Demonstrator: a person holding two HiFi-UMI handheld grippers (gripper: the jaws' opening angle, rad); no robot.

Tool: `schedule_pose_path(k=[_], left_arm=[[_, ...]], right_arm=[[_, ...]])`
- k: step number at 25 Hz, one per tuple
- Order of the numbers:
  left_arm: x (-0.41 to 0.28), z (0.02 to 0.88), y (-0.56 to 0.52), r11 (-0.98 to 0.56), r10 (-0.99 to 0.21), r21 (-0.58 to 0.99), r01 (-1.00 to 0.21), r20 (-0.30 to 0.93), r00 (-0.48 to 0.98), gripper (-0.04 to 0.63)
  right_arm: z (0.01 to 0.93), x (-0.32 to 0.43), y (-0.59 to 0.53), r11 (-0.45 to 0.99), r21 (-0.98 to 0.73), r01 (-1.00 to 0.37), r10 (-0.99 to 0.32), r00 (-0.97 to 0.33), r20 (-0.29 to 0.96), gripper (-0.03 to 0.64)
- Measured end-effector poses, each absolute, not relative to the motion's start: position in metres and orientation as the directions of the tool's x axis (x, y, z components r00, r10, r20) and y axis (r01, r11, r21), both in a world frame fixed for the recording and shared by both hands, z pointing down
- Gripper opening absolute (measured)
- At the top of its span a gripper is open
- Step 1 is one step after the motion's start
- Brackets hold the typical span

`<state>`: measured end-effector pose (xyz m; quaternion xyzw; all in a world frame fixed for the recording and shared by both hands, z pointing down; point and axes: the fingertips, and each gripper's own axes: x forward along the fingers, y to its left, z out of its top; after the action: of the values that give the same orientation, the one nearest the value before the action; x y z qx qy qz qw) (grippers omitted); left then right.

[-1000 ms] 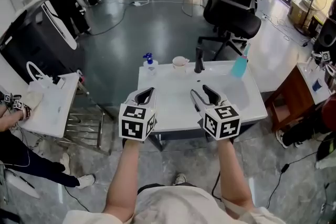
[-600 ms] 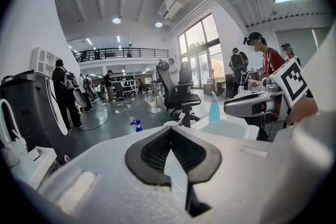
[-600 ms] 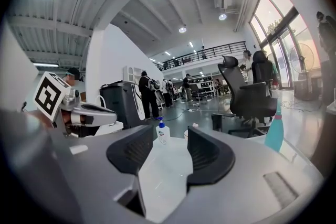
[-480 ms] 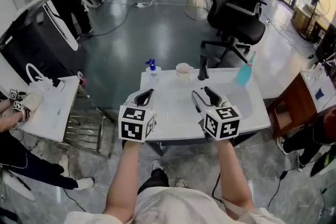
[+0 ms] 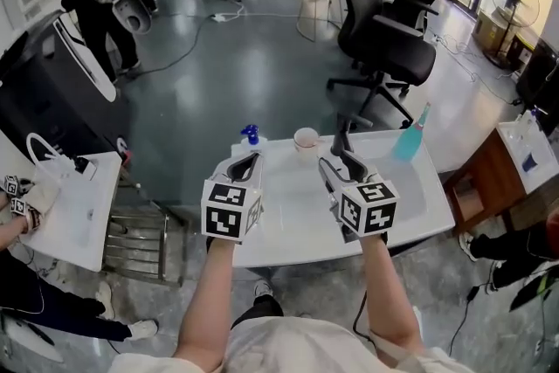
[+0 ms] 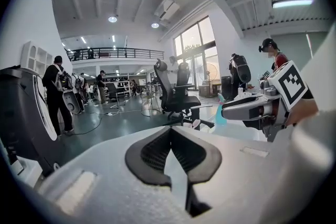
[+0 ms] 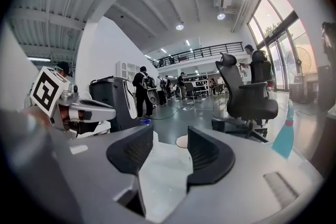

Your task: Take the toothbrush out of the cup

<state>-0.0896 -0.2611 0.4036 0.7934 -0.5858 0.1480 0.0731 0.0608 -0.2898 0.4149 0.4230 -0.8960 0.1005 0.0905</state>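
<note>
A pale cup (image 5: pixel 306 138) stands near the far edge of the white table (image 5: pixel 293 210). It also shows small between the right jaws (image 7: pixel 184 140). I cannot make out a toothbrush in it at this distance. My left gripper (image 5: pixel 249 156) hovers over the table short of the cup, to its left. Its pads (image 6: pixel 157 152) meet at the tips with nothing between them. My right gripper (image 5: pixel 337 156) hovers level with it on the right. It stands open (image 7: pixel 170 140) and holds nothing. Both point toward the table's far side.
On the far edge stand a blue-capped bottle (image 5: pixel 251 135), a dark upright object (image 5: pixel 339 138) and a teal bottle (image 5: pixel 410 138). Black office chairs (image 5: pixel 389 31) stand behind the table. A white side table (image 5: pixel 61 205) is at left and a wooden cabinet (image 5: pixel 489 175) at right. People stand at the back left.
Both grippers have moved forward over the table toward the cup, side by side. The cup and bottles now lie closer to their tips.
</note>
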Motion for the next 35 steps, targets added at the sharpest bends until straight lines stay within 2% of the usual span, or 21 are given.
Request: schedule_pose_path(k=[20,35], left_arm=[[-0.143,0.406,-0.351,-0.453,-0.852,-0.055,-0.890,0.320,0.414,0.002],[-0.137,0.414,-0.370,-0.472,-0.842,-0.058,-0.880,0.324,0.431,0.002]], right_arm=[[0.408,0.007,-0.366,0.505,-0.083,-0.859,-0.824,-0.508,0.249,0.190],[0.417,0.027,-0.379,0.467,-0.076,-0.881,-0.845,-0.470,0.253,0.190]])
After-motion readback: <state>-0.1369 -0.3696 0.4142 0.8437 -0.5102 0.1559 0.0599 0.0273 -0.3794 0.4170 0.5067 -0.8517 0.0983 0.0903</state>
